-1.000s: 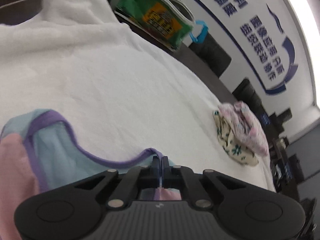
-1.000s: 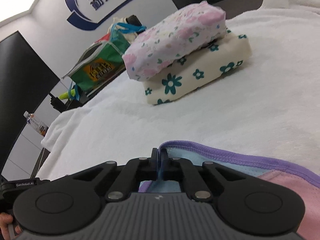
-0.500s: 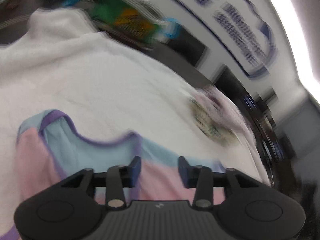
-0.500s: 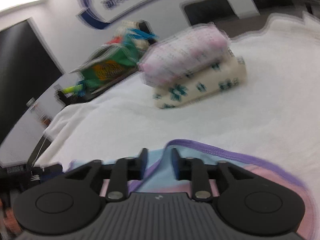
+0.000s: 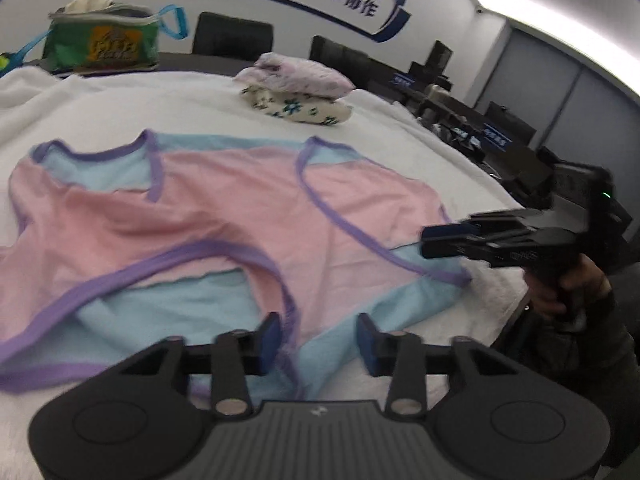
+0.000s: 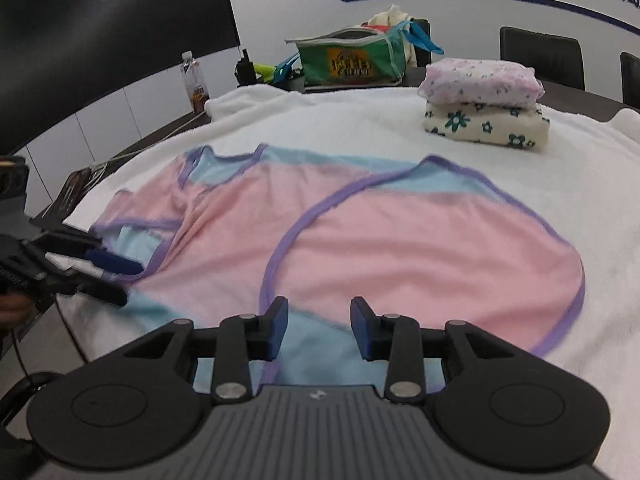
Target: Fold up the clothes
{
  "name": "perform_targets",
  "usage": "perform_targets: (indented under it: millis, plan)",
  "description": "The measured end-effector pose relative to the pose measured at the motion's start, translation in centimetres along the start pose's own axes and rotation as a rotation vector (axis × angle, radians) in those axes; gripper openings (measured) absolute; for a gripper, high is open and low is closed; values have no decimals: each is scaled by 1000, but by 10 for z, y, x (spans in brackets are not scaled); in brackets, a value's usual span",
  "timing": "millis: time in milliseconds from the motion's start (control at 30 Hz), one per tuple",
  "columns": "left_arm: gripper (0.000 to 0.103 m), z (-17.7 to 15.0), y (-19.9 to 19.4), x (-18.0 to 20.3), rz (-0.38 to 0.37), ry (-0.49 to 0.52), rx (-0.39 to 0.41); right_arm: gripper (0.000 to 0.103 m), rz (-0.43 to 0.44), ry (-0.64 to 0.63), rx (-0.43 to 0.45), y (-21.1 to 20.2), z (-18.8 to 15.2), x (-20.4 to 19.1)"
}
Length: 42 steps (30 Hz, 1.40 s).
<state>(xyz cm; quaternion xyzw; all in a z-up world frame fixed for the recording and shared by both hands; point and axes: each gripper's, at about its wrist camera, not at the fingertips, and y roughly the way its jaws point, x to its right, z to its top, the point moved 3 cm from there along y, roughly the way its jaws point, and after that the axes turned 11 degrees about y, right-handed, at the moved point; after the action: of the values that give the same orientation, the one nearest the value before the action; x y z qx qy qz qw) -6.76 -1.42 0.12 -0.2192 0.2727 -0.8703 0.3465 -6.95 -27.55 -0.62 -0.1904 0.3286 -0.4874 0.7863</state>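
A pink and light-blue garment with purple trim lies spread on the white towel-covered table; it also shows in the right wrist view. My left gripper is open and empty above the garment's near edge. My right gripper is open and empty above its near edge too. The right gripper also shows at the right of the left wrist view. The left gripper shows at the left of the right wrist view.
Two folded garments are stacked at the back, a pink floral one on a cream one with teal flowers. A green bag and a bottle stand behind the towel. Black chairs line the far side.
Both grippers have opened and let go of the garment's purple-trimmed edge, then pulled back and up. The garment now lies flat and spread out.
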Motion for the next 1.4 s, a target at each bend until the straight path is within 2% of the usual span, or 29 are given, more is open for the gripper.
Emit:
perform_targets:
  millis: [100,133,200,233,300,433,533,600,633,667,733,767,800,833,933,1067,1133,1233,1300,1367,1400]
  plan:
    - [17,-4,-5,-7,15,-36,1,35,49,-11,10,-8,-14,-7]
    - [10,-6,-6,-10,22,-49,1,34,55,-30,5,-8,-19,-10]
    - [7,-9,-10,-15,36,-75,3,13,43,-78,-11,-6,-29,-17]
    - [6,-10,-12,-17,43,-89,4,7,27,-94,-20,-5,-32,-19]
    - [6,-11,-16,-22,44,-108,13,7,20,-112,-11,-9,-35,-21]
    - [10,-14,-29,-25,66,-115,53,10,8,-109,21,-20,-35,-18]
    - [10,-16,-43,-27,84,-107,95,18,3,-128,54,-28,-36,-19]
    - [24,-18,-53,-22,65,-68,135,23,4,-133,84,-33,-34,-22]
    - [40,-18,-53,-15,47,-33,145,25,21,-140,97,-34,-33,-26]
    - [47,-18,-54,-8,30,3,154,30,48,-154,109,-34,-32,-32]
    - [46,-19,-45,0,44,41,125,36,89,-186,120,-32,-31,-44]
    - [38,-19,-39,1,60,46,96,36,97,-217,114,-28,-31,-49]
    - [27,-19,-34,1,76,52,67,36,85,-230,108,-26,-32,-50]
    - [6,-19,-28,2,92,57,38,36,73,-243,103,-25,-33,-50]
    - [6,-29,-33,-15,96,1,33,36,55,-217,98,-27,-36,-41]
    - [5,-37,-40,-24,89,-31,54,35,-9,-165,50,-28,-48,-18]
    - [5,-38,-42,-24,92,-33,60,34,-10,-148,43,-30,-51,-12]
    - [6,-36,-41,-21,100,-17,48,34,-3,-154,72,-39,-49,-10]
    - [10,-34,-43,-21,99,-16,44,36,-4,-148,104,-45,-45,-7]
    - [16,-32,-48,-20,104,-12,66,37,-2,-98,139,-48,-38,1]
    - [17,-29,-50,-19,105,-16,86,37,-30,-71,144,-45,-34,6]
